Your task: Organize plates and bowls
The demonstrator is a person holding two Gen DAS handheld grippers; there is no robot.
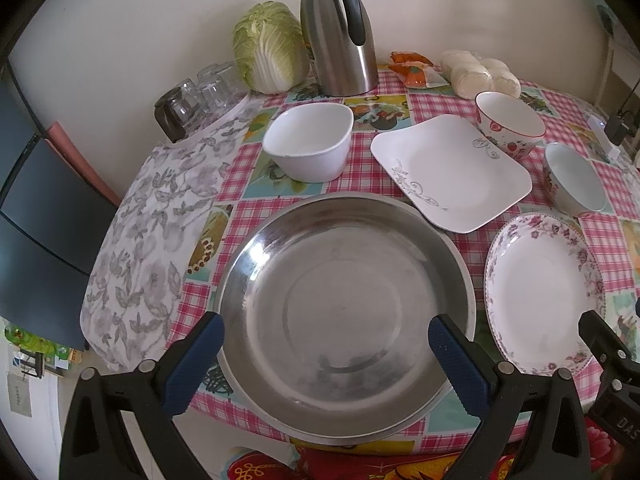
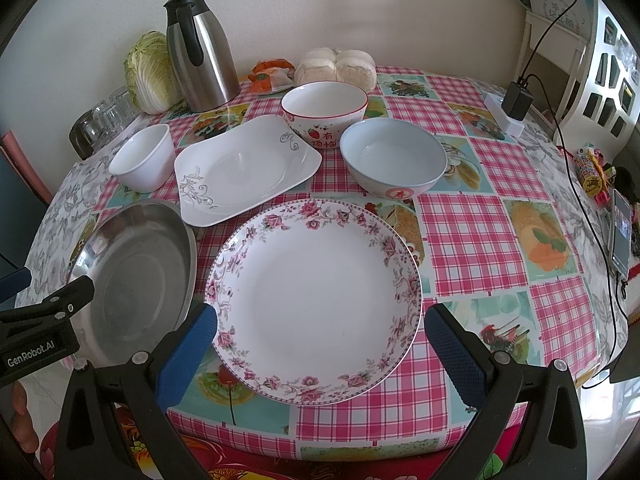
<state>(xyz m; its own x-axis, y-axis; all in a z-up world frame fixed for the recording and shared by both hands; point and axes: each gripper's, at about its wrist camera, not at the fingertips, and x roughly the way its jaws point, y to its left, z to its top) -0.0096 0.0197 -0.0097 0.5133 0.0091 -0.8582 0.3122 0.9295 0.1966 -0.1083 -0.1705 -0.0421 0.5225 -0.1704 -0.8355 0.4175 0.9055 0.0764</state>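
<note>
A steel plate (image 1: 344, 312) lies at the table's near edge; my left gripper (image 1: 326, 344) is open and empty just above its near part. A round floral plate (image 2: 316, 300) lies to its right; my right gripper (image 2: 320, 340) is open and empty over its near rim. Behind them are a white square plate (image 1: 452, 172), a white square bowl (image 1: 310, 140), a strawberry bowl (image 1: 510, 122) and a pale blue bowl (image 2: 394, 156). The steel plate also shows in the right wrist view (image 2: 136, 280), the floral plate in the left wrist view (image 1: 544, 292).
At the back stand a steel thermos jug (image 1: 340, 32), a cabbage (image 1: 268, 48), glasses (image 1: 200, 96), bagged buns (image 1: 480, 72) and a snack packet (image 1: 416, 68). A charger with cable (image 2: 516, 100) and a phone (image 2: 620, 236) lie at the right. The table edge (image 2: 360, 452) is near.
</note>
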